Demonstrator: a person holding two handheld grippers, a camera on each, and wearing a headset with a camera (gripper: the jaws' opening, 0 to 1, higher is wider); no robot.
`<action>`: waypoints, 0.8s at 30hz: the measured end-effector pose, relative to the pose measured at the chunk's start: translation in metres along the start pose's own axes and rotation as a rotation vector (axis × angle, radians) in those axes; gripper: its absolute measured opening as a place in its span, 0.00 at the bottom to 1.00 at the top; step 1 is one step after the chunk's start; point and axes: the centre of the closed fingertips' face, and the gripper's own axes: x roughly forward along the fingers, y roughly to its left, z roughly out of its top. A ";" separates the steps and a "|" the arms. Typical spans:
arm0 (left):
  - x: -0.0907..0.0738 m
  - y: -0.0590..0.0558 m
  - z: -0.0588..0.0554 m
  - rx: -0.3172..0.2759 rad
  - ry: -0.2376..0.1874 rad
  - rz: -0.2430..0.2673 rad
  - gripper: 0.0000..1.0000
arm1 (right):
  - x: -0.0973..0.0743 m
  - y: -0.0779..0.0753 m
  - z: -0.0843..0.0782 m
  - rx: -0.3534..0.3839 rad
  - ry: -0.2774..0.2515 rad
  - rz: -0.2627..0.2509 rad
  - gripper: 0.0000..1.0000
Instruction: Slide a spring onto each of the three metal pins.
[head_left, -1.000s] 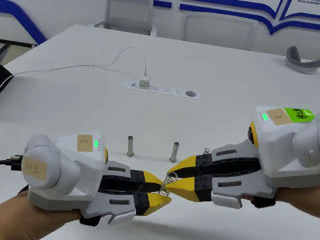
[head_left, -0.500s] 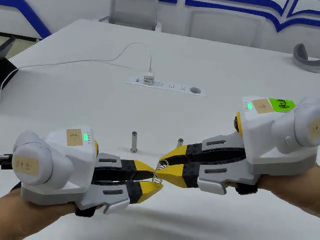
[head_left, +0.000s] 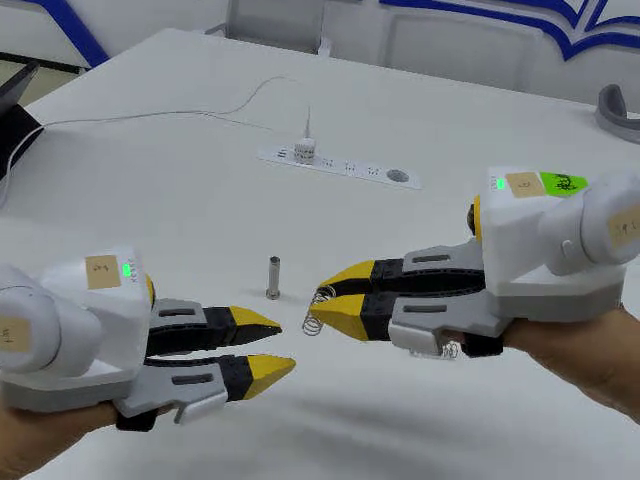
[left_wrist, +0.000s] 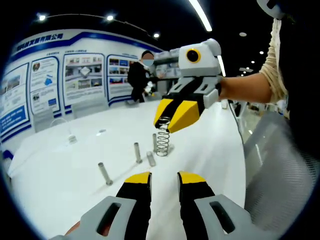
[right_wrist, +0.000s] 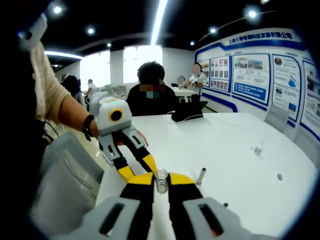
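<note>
**Lower left, head view.** The left gripper (head_left: 287, 344) sits low over the white rectangular tabletop (head_left: 180, 220). Its 2 yellow-tipped jaws stand moderately apart with nothing between them. The left gripper view shows the same bare gap at bottom centre (left_wrist: 165, 177).

**Left of centre.** 1 short grey metal pin (head_left: 274, 277) stands upright on the tabletop, apart from both grippers. Bare surface lies between it and the left gripper's tips.

**Centre.** The small coiled steel-wire spring (head_left: 313, 324) hangs from the tips of the right gripper (head_left: 317, 300). That gripper's jaws are pinched onto the spring's upper end. The spring is just right of the pin and not touching it. Whether its lower end touches the tabletop cannot be told.

- In the left gripper view the spring (left_wrist: 162, 142) hangs vertically below the right gripper (left_wrist: 172, 117). 2 upright pins (left_wrist: 105, 173) (left_wrist: 137, 152) stand to its left.
- In the right gripper view the spring (right_wrist: 161, 181) sits between that gripper's own near-closed yellow tips. The left gripper (right_wrist: 137, 170) is just to its left and a pin (right_wrist: 201, 176) is near on its right.

**Upper centre.** A white power strip (head_left: 340, 167) with a thin white cable (head_left: 150, 122) lies well apart from the grippers. Open tabletop lies between them.

**Right.** A second small wire spring (head_left: 450, 349) lies under the right gripper's body. A grey curved object (head_left: 615, 110) rests near the far table edge at upper right.
</note>
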 end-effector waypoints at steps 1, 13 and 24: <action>-0.002 0.002 -0.001 -0.001 0.002 0.009 0.21 | 0.002 -0.005 0.001 0.000 -0.002 -0.011 0.11; -0.014 0.011 -0.006 -0.027 -0.007 0.065 0.21 | 0.025 -0.043 0.010 0.008 -0.025 -0.097 0.11; -0.019 0.012 -0.012 -0.039 0.000 0.091 0.22 | 0.049 -0.069 0.015 0.003 -0.040 -0.134 0.11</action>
